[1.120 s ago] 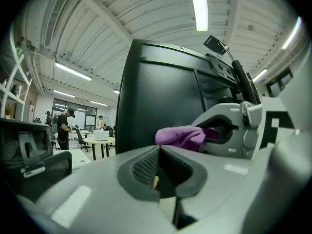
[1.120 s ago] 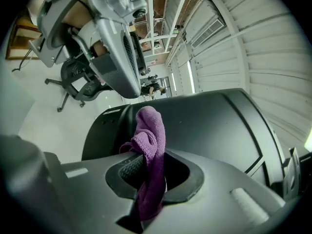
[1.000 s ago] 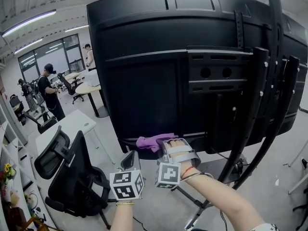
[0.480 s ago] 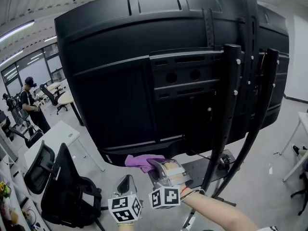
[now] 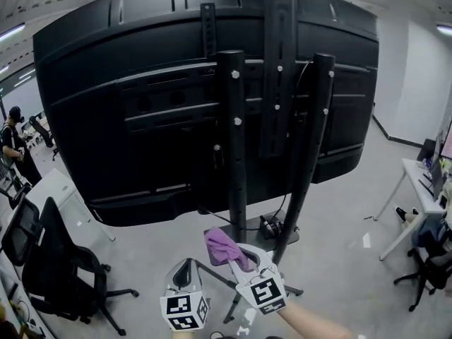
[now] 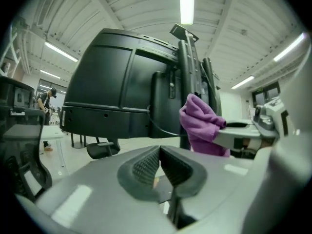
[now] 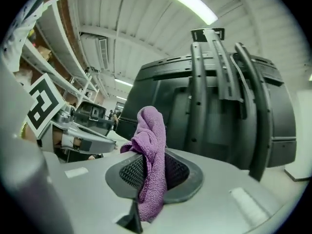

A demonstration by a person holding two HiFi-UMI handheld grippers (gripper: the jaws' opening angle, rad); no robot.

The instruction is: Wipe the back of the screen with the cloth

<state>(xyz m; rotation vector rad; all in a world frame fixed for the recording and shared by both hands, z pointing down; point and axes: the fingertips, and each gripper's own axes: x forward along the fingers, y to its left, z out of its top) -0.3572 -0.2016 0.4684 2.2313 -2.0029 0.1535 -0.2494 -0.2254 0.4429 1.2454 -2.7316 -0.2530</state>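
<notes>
Since a second ago, my right gripper (image 5: 237,261) has come away from the lower edge of the screen (image 5: 134,69), where it was holding the cloth (image 5: 224,244) against the black casing. It now hangs lower and clear of the panel. The stand (image 5: 234,154) has shifted from the right of the head view to its centre.

Right gripper: jaws closed on the purple cloth (image 7: 152,130). The right gripper view shows the fabric pinched between both ribbed pads, with a bunched fold standing above them and a tail hanging below. The cloth touches neither the screen nor the stand.

Left gripper (image 5: 185,267): jaws brought together, the pads (image 6: 146,165) meeting at their tips, with nothing between them in the left gripper view. It sits just beside my right gripper, on its left, and both are low in the head view.

Screen: the rear face is toward me, black, with a mounting bracket across the middle. It is carried on the black upright poles of the stand. The base plate (image 5: 248,233) rests on the grey floor (image 5: 339,224) below the screen, and the cloth shows in front of it in the head view.

Surroundings: a black office chair (image 5: 49,260) at lower left, a person (image 5: 13,143) standing at far left, and a white desk (image 5: 418,182) at right.
</notes>
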